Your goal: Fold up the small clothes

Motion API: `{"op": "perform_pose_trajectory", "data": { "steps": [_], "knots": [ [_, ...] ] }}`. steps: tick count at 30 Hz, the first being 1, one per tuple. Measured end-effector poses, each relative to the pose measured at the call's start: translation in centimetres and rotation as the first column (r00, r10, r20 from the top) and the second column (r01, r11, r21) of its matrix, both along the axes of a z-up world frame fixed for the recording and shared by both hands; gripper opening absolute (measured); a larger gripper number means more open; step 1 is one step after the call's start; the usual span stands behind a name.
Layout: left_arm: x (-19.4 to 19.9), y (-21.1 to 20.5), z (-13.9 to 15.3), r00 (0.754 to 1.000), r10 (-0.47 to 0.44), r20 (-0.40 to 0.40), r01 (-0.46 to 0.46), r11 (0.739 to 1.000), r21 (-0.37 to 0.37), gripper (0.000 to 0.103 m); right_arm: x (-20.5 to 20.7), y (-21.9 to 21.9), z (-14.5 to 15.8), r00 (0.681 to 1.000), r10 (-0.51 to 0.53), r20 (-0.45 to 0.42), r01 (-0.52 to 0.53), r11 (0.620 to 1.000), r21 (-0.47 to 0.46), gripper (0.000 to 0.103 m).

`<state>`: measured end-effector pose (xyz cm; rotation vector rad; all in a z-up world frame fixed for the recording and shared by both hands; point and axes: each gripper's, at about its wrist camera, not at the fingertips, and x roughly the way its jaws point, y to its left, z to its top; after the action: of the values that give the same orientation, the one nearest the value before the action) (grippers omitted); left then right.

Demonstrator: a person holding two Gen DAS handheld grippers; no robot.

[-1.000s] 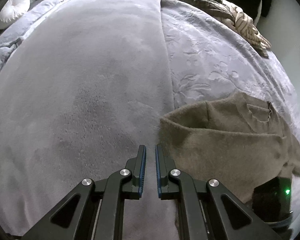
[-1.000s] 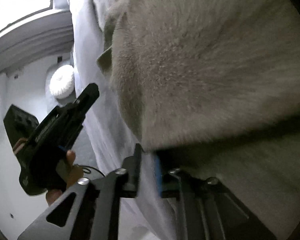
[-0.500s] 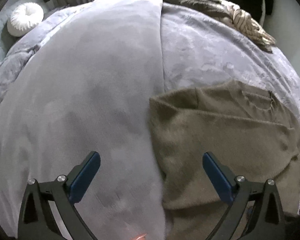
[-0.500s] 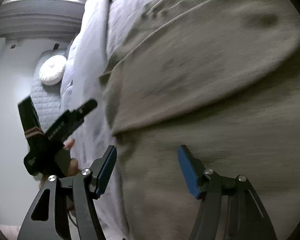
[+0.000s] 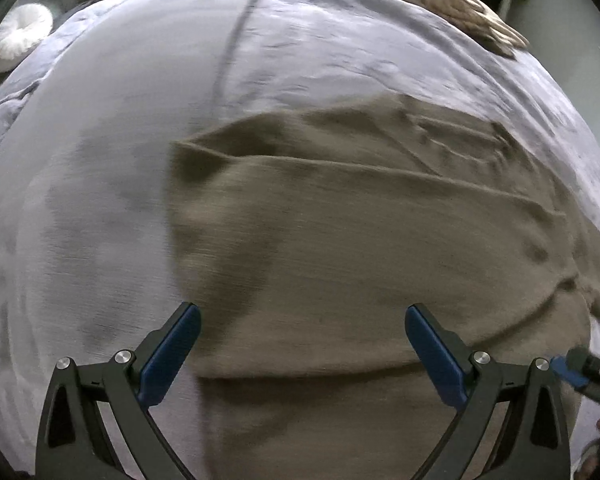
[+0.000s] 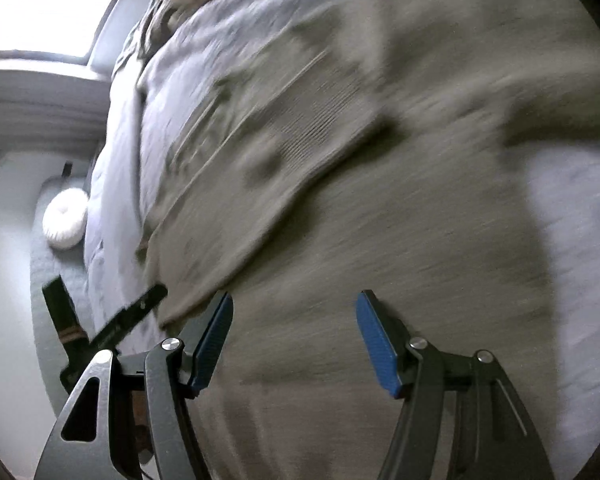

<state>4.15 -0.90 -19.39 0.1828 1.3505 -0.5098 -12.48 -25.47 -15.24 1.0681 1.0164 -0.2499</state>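
1. On a grey bedspread (image 5: 340,52) a khaki sweater (image 5: 360,240) is spread, partly folded.
2. Above its near hem, the left gripper (image 5: 302,344) is held wide open, empty.
3. At 3 o'clock, the right gripper (image 6: 294,336) is likewise parted, nothing gripped.

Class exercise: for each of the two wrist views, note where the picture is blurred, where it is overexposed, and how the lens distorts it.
Left wrist view: the brown garment is streaked by motion blur, the left gripper is sharp, and the bed bulges like a dome from fisheye distortion. Right wrist view: heavier smear across the garment, the window is blown out white, and the right gripper is crisp.
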Motion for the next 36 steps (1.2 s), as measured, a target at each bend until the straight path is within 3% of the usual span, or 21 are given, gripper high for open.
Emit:
{"op": "perform_pose_trajectory", "data": {
  "steps": [4,8,11,16,22,27,30,32,33,34,36],
  "knots": [
    [-2.6,-3.0,-1.9,0.999,-0.028,-0.035,0.027,0.999,-0.043,0.102,-4.0,-4.6,0.9,0.991,-0.130,-0.004,0.130,0.991,-0.037,0.068],
    [-5.0,-6.0,-3.1,0.996,-0.080,-0.036,0.078,0.995,-0.067,0.102,-8.8,-9.4,1.4,0.956,-0.293,-0.009,0.292,0.955,-0.057,0.068],
    [-7.3,-8.4,-4.3,0.990,-0.135,-0.040,0.131,0.987,-0.090,0.102,-12.7,-12.6,2.0,0.906,-0.424,-0.015,0.422,0.903,-0.080,0.068],
    [-9.8,-10.9,-5.7,0.981,-0.188,-0.037,0.183,0.977,-0.114,0.102,-19.3,-17.4,2.4,0.790,-0.613,0.008,0.612,0.788,-0.064,0.068],
    [-12.0,-12.9,-8.2,0.976,-0.213,-0.055,0.206,0.973,-0.102,0.102,-23.6,-22.0,1.8,0.694,-0.716,0.076,0.716,0.698,0.030,0.068],
    [-12.6,-14.2,-9.7,0.973,-0.222,-0.062,0.218,0.973,-0.075,0.102,-24.2,-24.2,1.4,0.636,-0.759,0.141,0.748,0.651,0.129,0.068],
    [-12.8,-15.2,-10.1,0.972,-0.227,-0.066,0.222,0.972,-0.072,0.102,-23.3,-24.4,1.3,0.618,-0.768,0.166,0.749,0.640,0.172,0.068],
    [-12.7,-15.0,-10.0,0.972,-0.226,-0.068,0.221,0.973,-0.074,0.102,-22.9,-24.5,1.1,0.612,-0.772,0.171,0.744,0.636,0.205,0.054],
    [-12.6,-14.8,-10.2,0.972,-0.224,-0.068,0.219,0.973,-0.076,0.102,-22.4,-24.2,1.0,0.612,-0.771,0.175,0.739,0.636,0.221,0.026],
    [-12.4,-14.5,-10.0,0.973,-0.222,-0.066,0.217,0.973,-0.076,0.102,-22.0,-24.2,0.9,0.621,-0.767,0.161,0.734,0.641,0.223,0.011],
    [-12.1,-13.8,-10.2,0.976,-0.212,-0.041,0.210,0.976,-0.053,0.102,-20.8,-24.2,1.3,0.651,-0.740,0.169,0.714,0.673,0.193,0.011]
  ]
}}
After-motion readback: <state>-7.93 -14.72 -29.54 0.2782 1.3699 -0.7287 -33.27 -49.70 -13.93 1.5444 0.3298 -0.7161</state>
